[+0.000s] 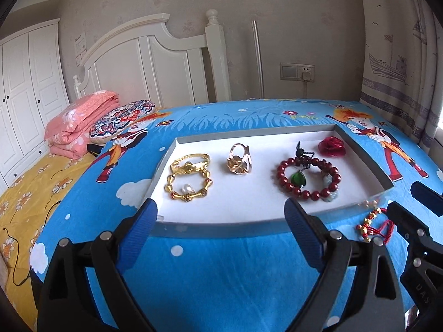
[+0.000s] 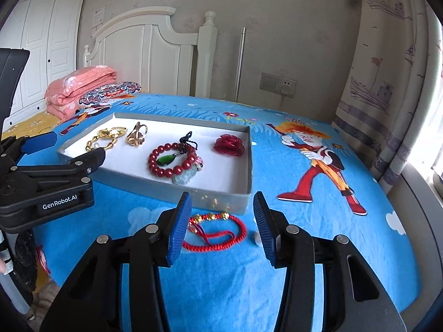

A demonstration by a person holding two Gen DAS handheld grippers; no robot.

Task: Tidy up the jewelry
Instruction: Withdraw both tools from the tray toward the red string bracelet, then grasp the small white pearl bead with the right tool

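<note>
On blue bedspread, red cord bracelet lies between right fingers.

Soft daylight fills both views, entering from three o'clock, where the pale ship-printed curtain glows and the window strip at the frame edge burns out white. Shadows are faint. Fisheye bending curves the white wooden headboard and blue cartoon bedsheet; corners fall to black vignette. Focus stays fairly crisp throughout.
</note>
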